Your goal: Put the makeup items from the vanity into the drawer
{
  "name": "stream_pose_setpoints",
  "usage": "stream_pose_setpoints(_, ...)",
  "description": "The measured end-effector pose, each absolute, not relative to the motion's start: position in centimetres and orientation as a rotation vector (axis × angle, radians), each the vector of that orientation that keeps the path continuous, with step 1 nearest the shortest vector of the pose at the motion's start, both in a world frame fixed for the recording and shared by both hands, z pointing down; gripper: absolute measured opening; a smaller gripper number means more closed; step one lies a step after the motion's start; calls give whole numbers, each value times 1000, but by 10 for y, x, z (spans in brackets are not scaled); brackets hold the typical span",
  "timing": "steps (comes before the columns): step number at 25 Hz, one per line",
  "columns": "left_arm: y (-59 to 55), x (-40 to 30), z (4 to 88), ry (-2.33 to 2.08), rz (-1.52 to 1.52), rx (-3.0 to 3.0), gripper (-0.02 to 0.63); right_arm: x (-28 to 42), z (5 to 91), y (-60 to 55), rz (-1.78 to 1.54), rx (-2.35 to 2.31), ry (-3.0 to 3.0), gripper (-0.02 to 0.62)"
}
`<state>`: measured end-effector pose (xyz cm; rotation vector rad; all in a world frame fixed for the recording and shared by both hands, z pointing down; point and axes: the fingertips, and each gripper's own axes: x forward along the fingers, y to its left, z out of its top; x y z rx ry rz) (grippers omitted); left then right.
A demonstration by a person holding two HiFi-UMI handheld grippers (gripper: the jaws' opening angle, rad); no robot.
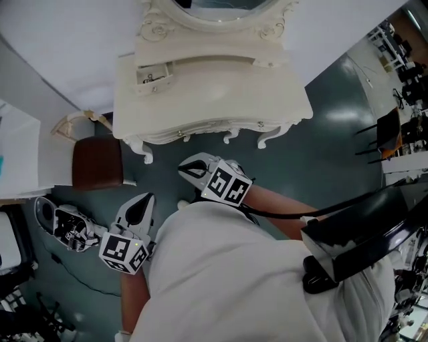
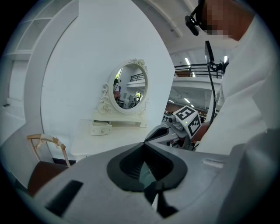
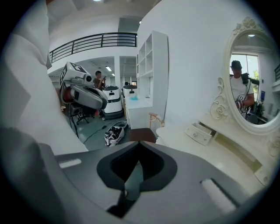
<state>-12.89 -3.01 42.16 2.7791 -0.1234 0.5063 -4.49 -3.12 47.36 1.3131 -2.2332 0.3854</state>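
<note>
- Both grippers hang low against the person's body, well short of the vanity (image 1: 214,100). No reach is on at this moment.
- Left gripper (image 1: 142,206): its own view shows the claw pinched together, with nothing between the jaws.
- Right gripper (image 1: 189,169): same story, jaws closed tip to tip and carrying nothing.
- The makeup items: the vanity top looks bare in all 3 views. The small drawer (image 1: 154,73) stands pulled open at the back left of the top, just under the mirror (image 1: 221,5).
- A few dark bits show inside that drawer. They may be the makeup, but they are too small to name.
- That picture fits a clearing job already delivered. Whether anything is left to move, these views do not settle.
- For any visit to the drawer, I'd come in from above, because the opening is narrow and shallow. I'd also spread the claw before arriving, and keep clear of the carved mirror frame.
- Hidden: the person's torso blocks the floor in front, and the mirror is cut off at the top of the head view.
</note>
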Motion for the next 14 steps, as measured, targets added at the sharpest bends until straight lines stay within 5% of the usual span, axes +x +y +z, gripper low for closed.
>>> stream_pose_setpoints(14, -48, -113, 422, -109, 519, 2775, 2, -31, 475, -49, 386, 1320, -2239, 0)
